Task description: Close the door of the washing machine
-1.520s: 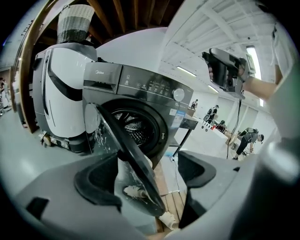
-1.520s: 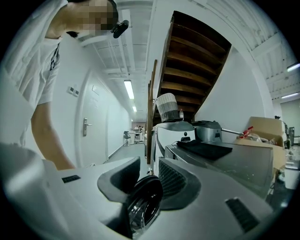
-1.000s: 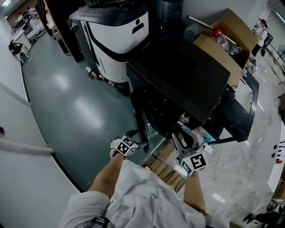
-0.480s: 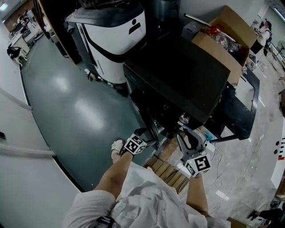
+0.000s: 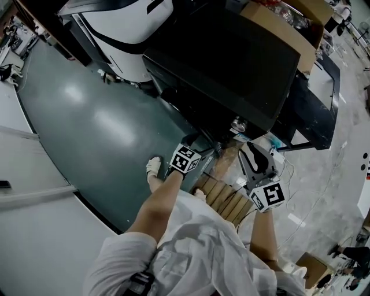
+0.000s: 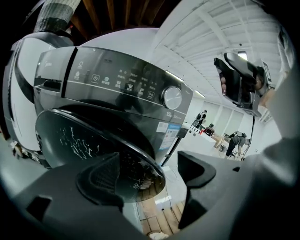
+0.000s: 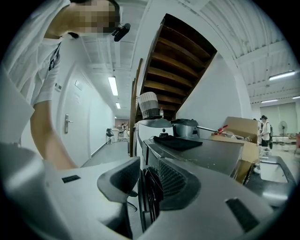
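The dark washing machine stands on a wooden pallet. In the left gripper view its control panel and knob sit above the round glass door, which stands ajar. My left gripper is open right at the door: the door's lower rim passes between the jaws, and the left pad shows through the glass. From the head view the left gripper is at the machine's front lower corner. My right gripper hangs apart to the right, jaws narrowly open and empty, with the door edge-on beyond them.
A white and black appliance stands left of the machine on the green floor. An open cardboard box lies on a black bench behind. Cables trail on the pale floor at right. People stand far off.
My left gripper has moved right and forward, from beside the pallet to the machine's front at the door. The right gripper has drifted slightly right. The head view has tilted closer.
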